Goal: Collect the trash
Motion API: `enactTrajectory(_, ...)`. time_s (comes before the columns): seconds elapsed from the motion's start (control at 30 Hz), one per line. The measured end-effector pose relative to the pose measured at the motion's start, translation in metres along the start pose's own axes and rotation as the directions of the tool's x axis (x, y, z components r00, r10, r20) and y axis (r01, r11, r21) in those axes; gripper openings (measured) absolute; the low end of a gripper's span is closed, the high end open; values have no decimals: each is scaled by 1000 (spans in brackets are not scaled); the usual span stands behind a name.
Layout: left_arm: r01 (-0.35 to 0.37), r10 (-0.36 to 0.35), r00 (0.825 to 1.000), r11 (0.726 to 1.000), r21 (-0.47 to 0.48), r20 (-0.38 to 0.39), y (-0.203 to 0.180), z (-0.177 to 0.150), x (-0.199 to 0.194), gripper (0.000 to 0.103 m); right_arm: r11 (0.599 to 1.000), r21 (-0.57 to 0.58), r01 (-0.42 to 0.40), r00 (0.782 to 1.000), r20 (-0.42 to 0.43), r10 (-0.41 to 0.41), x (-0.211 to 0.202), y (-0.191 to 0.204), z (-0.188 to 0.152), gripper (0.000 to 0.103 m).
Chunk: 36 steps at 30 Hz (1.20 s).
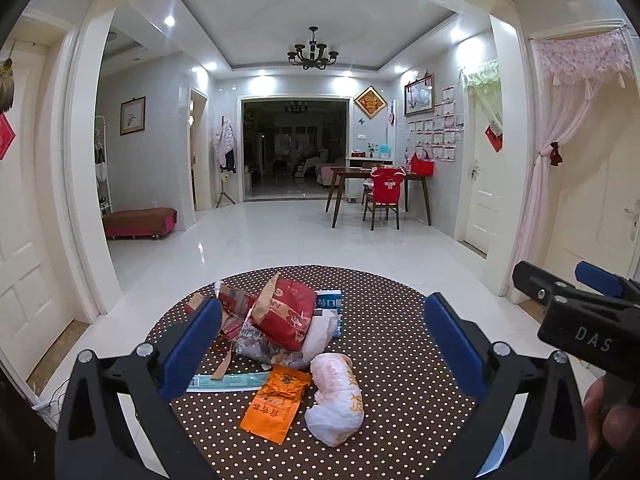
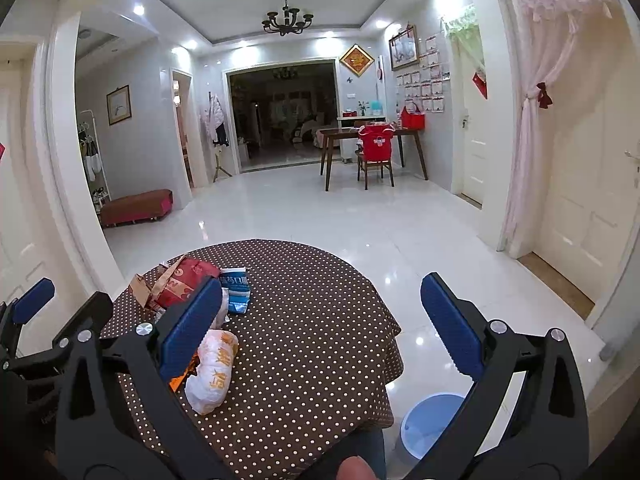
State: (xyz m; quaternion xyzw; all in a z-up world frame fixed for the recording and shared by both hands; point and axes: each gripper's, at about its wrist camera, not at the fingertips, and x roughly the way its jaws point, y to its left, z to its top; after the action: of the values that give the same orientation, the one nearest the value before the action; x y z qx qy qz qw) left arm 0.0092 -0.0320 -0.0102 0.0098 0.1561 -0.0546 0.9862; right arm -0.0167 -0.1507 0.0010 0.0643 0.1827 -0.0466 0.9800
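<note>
Both pairs of fingers are spread wide and nothing is held in either. Between the fingers of the left gripper (image 1: 322, 344), on the dotted surface (image 1: 400, 320), the trash is gathered: a crumpled white plastic bag (image 1: 336, 396) and an orange foil sachet (image 1: 276, 404) nearest, a red paper bag (image 1: 288, 312) and a blue-white packet (image 1: 330, 306) farther ahead. For the right gripper (image 2: 320, 326) the pile is seen beside its left finger. A blue bucket (image 2: 428, 424), probably the bin, stands on the floor by its right finger.

The white bag is judged light, soft and slippery; it should be pinched at the bunched near end. Its long axis runs nearly along the fingers. The sachet lies flat, likewise lengthwise, and is best taken by an edge.
</note>
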Motion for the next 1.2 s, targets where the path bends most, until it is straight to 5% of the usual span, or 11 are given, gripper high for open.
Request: enactTrajectory(1.2,2,-2,1000,1000,-23,6,7,0,1,99,1000,-20,7,1000,-14,-7,6,10,-1,98)
